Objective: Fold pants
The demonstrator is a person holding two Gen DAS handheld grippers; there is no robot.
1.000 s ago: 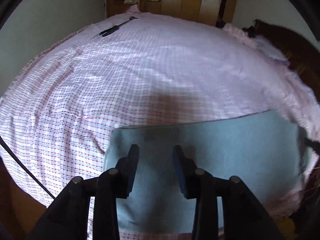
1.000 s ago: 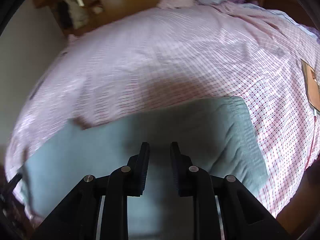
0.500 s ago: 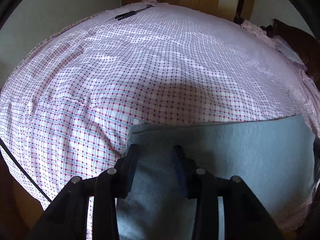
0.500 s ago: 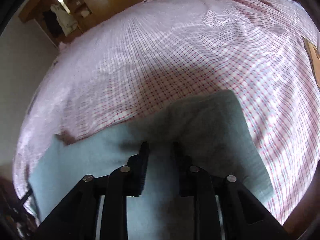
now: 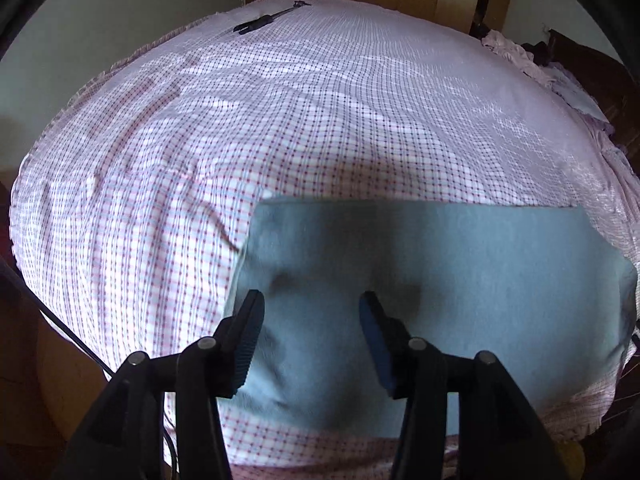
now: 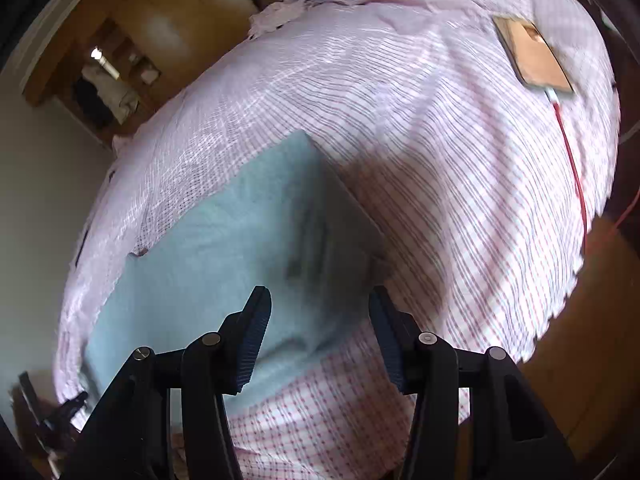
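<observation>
We see a wide bed covered with a pink-and-white checked cotton sheet (image 5: 320, 120) that fills most of both views, its surface lightly creased toward the left side. On its near edge lies the pair of pale blue-grey soft-fabric pants (image 5: 440, 272), folded into a flat rectangle with straight edges and resting smoothly on the sheet; from the right wrist view we see the same pants (image 6: 224, 248) stretching away to the left, one corner pointing toward the middle of the bed. Our left black two-finger gripper (image 5: 311, 320) hangs above the left part of the pants with its jaws spread wide apart and nothing between them. Our right black two-finger gripper (image 6: 320, 312) hangs over the right end of the pants, jaws likewise spread wide and empty. Near the far right of the sheet we see a flat brown rectangular board (image 6: 532, 56) with a thin red cable (image 6: 576, 176) running from it. At the far edge lies a slim black rod-shaped tool (image 5: 268, 20).
</observation>
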